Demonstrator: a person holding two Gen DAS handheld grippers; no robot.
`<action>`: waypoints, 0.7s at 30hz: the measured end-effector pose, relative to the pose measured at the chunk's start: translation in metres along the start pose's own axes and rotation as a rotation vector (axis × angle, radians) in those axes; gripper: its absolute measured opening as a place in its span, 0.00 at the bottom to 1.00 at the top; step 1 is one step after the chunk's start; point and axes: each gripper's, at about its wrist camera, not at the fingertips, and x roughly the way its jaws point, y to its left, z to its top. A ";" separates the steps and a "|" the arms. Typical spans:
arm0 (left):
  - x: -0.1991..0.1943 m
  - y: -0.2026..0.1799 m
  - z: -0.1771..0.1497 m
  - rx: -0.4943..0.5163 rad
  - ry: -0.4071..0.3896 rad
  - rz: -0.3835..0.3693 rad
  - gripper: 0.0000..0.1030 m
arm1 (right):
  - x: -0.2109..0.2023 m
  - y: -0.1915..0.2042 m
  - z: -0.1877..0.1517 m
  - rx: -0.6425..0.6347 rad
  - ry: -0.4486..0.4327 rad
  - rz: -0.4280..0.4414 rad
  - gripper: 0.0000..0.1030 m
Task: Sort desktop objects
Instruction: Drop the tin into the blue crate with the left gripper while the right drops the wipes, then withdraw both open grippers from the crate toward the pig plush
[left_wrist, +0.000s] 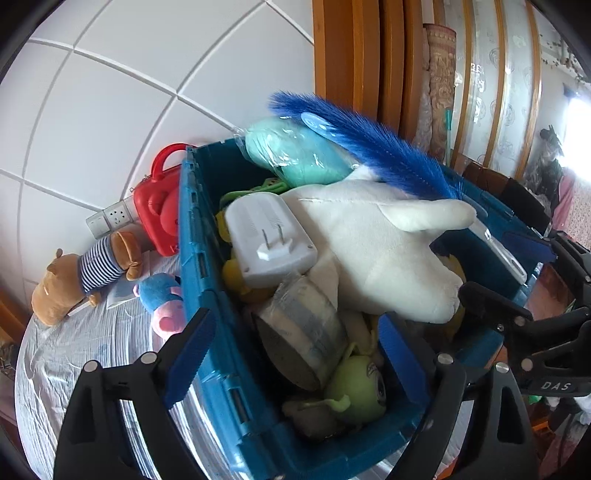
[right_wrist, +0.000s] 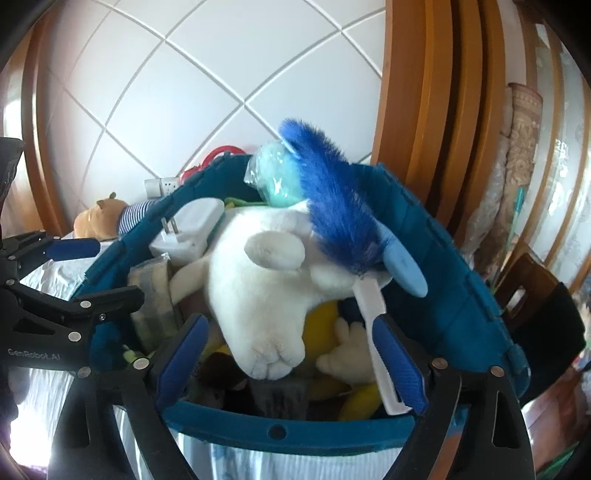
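A blue crate (left_wrist: 199, 258) (right_wrist: 461, 302) is piled with objects. On top lies a white plush (left_wrist: 376, 236) (right_wrist: 258, 291), with a blue duster (left_wrist: 373, 144) (right_wrist: 332, 206) whose white handle (right_wrist: 380, 350) runs down the crate. A white plug adapter (left_wrist: 269, 240) (right_wrist: 188, 232), a tape roll (left_wrist: 306, 332), a green plush (left_wrist: 358, 384) and a bagged teal item (left_wrist: 295, 151) lie around it. My left gripper (left_wrist: 295, 362) is open over the crate's near corner. My right gripper (right_wrist: 291, 369) is open above the white plush, its right pad next to the duster handle.
On the striped tablecloth (left_wrist: 74, 354) left of the crate lie a brown bear in a striped shirt (left_wrist: 81, 277), a pink and blue plush (left_wrist: 162, 302) and a red toy case (left_wrist: 159, 206). A tiled wall and wooden door frame (left_wrist: 347, 55) stand behind.
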 end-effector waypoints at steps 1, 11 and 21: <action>-0.002 0.001 -0.001 -0.002 -0.002 0.001 0.88 | -0.002 0.002 0.000 -0.002 -0.003 0.001 0.91; -0.027 0.032 -0.022 -0.038 -0.031 0.020 0.88 | -0.015 0.031 0.000 -0.022 -0.025 0.000 1.00; -0.070 0.110 -0.070 -0.094 -0.045 0.047 1.00 | -0.035 0.116 0.004 -0.056 -0.059 0.008 1.00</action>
